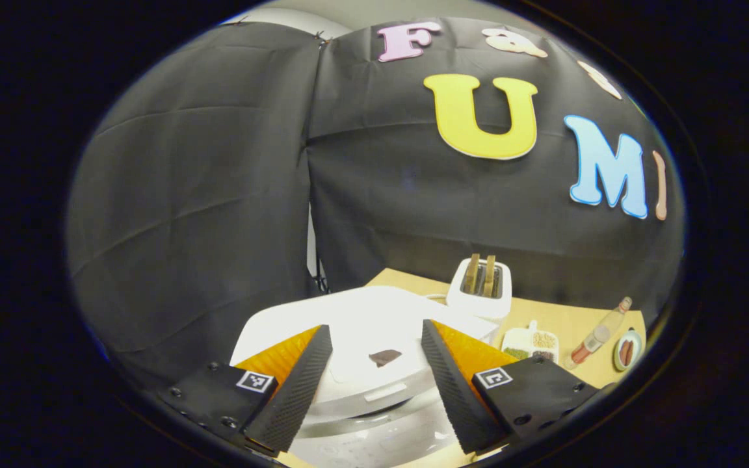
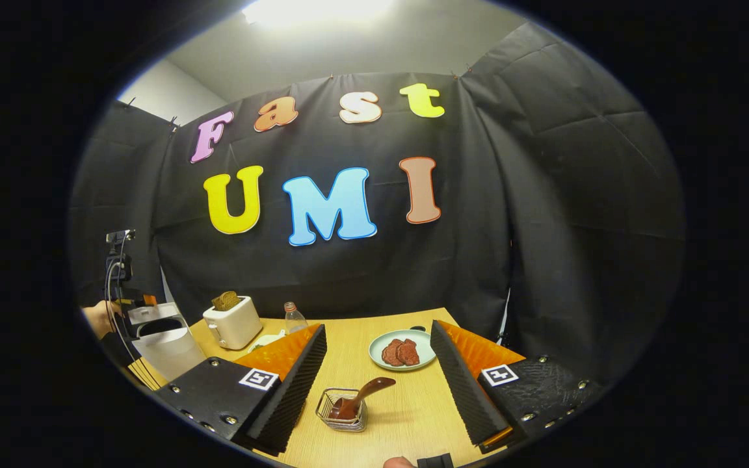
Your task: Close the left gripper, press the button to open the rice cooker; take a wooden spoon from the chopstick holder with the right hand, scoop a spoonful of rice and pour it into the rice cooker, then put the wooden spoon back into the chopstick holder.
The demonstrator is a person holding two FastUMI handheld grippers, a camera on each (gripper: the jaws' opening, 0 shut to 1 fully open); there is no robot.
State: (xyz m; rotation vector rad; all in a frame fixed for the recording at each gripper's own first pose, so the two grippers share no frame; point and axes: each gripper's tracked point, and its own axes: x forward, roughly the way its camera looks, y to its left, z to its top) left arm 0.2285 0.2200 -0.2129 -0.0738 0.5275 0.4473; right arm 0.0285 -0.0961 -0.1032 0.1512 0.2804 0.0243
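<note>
- My left gripper (image 1: 374, 383): fingers spread apart, holding nothing, poised just above the white rice cooker (image 1: 361, 338), whose lid is down.
- Step in hand, as I judge it: bring these fingers together first, then press the cooker's button with the joined tips. I cannot make out the button itself, though a small dark mark (image 1: 385, 357) sits on the lid between my fingers.
- My right gripper (image 2: 378, 383): fingers apart, empty, pointed at the chopstick holder (image 2: 342, 409).
- Wooden spoon (image 2: 361, 395): leaning in the wire holder, handle tilted up to the right; untouched.
- Rice supply: small divided dish of grains (image 1: 530, 342) beyond the cooker.
- Surface: light wood table (image 2: 407, 416), also carrying a white toaster (image 2: 233, 322), a bottle (image 2: 293, 318) and a plate (image 2: 404, 351) of reddish pieces.
- Room: black cloth walls, pale ceiling with a bright light overhead.
</note>
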